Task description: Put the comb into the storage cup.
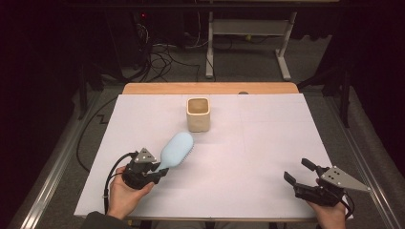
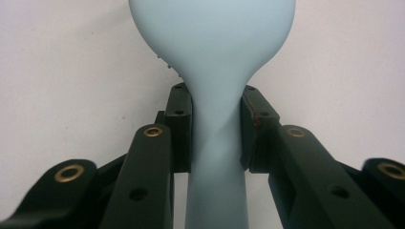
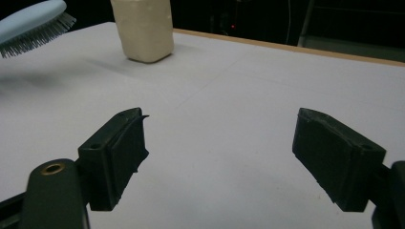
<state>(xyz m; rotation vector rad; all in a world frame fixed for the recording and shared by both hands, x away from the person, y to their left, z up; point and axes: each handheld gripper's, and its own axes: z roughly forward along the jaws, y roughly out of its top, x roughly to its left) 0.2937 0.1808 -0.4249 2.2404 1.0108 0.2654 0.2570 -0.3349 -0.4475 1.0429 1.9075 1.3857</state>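
So the left gripper (image 1: 161, 171) has its jaws clamped on the handle of the light blue hairbrush (image 1: 175, 150), near the table's (image 1: 267, 143) front left, while the right gripper (image 1: 300, 172) sits spread wide, cream cup (image 1: 198, 114) farther back.

Hairbrush (image 2: 212, 57) head — cut off by the top edge.

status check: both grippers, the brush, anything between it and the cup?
Left gripper shut on light blue plastic hairbrush at its handle, brush head off the table. Right gripper open, empty. Cream square cup upright beyond the brush; white table bare between.
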